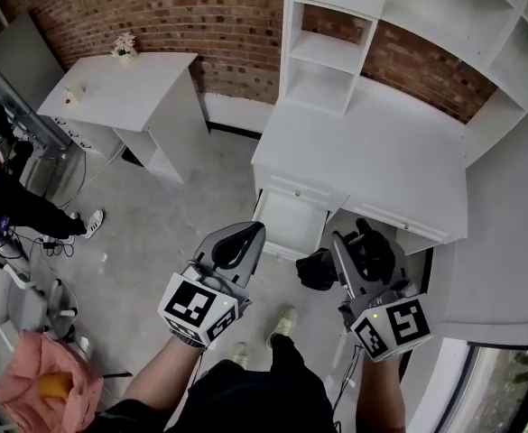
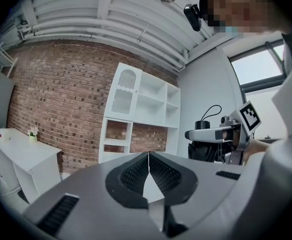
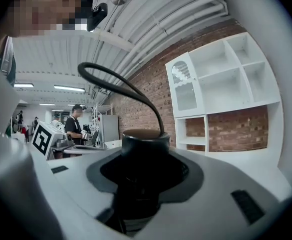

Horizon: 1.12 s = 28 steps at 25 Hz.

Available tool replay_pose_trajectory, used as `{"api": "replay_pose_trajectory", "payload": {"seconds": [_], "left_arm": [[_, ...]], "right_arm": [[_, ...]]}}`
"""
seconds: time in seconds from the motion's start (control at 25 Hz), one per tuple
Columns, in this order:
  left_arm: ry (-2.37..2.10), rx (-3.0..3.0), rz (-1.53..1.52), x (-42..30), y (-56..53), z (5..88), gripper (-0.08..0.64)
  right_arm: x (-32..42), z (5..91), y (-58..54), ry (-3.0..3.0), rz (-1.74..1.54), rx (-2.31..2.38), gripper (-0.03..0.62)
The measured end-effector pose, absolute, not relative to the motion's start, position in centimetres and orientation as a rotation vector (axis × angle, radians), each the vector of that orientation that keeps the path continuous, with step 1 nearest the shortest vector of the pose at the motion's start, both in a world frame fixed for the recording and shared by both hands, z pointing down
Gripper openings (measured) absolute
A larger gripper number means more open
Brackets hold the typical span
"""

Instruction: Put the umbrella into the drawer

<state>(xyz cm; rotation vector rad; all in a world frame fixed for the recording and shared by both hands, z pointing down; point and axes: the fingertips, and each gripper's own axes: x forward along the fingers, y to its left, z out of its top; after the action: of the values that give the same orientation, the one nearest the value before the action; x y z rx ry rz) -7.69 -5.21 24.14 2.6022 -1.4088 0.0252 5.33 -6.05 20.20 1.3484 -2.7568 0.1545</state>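
A black folded umbrella (image 1: 318,269) is clamped upright in my right gripper (image 1: 361,242), its body hanging below the jaws. In the right gripper view the umbrella's handle (image 3: 145,144) with its strap loop (image 3: 121,81) fills the gap between the jaws of the right gripper (image 3: 145,156). The open white drawer (image 1: 291,222) juts out from under the white desk (image 1: 372,152), just beyond both grippers. My left gripper (image 1: 244,238) is shut and holds nothing; its pads (image 2: 136,173) meet at the tips. From the left gripper view the right gripper (image 2: 220,134) shows to the right.
A white shelf unit (image 1: 336,34) stands on the desk against the brick wall. A second white table (image 1: 124,88) with a small flower pot (image 1: 125,46) is at the back left. A person (image 1: 20,207) sits at the left edge. A pink bundle (image 1: 47,386) lies bottom left.
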Motion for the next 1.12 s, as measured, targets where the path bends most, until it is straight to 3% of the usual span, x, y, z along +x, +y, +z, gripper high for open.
{"api": "replay_pose_trajectory", "payload": {"seconds": [0.48, 1.12], "left_arm": [[-1.466, 2.528, 0.094, -6.4, -14.6, 30.8, 0.008], [-1.219, 2.559, 0.226, -6.0, -24.8, 48.6, 0.008]], "right_arm": [[5.6, 28.7, -16.9, -2.741, 0.251, 1.258, 0.17], [8.5, 49.6, -26.7, -2.439, 0.664, 1.75, 0.169]]}}
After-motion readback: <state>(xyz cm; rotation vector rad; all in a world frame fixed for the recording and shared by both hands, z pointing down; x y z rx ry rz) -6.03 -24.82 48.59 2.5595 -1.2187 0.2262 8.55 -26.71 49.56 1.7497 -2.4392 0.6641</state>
